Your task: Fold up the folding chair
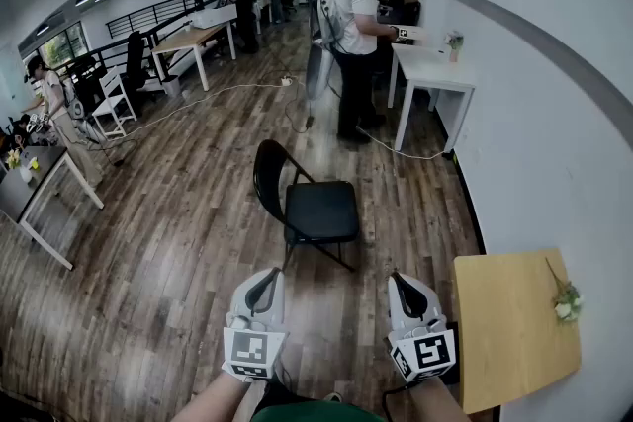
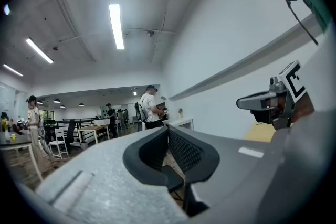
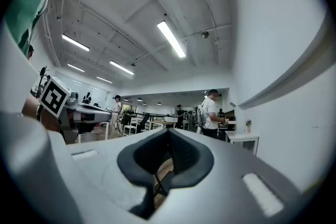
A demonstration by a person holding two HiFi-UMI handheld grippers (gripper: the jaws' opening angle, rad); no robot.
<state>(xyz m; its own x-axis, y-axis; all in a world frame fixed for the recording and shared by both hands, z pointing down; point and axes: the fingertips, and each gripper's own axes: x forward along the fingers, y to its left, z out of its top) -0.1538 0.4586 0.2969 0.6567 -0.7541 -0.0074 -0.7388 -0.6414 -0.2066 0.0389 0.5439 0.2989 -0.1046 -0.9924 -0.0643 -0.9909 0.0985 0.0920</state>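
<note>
A black folding chair stands unfolded on the wood floor in the head view, its backrest to the left and its seat to the right. Both grippers hang level in front of it, short of the chair and not touching it. My left gripper is shut with nothing in it, and my right gripper is shut and empty too. In the left gripper view the left gripper shows its jaws together, with a sliver of the chair in the notch below. The right gripper looks the same in the right gripper view.
A light wooden table with a small flower stands close on the right by the white wall. A person stands at a white desk beyond the chair. More desks, chairs and people fill the left and far end. A cable runs across the floor.
</note>
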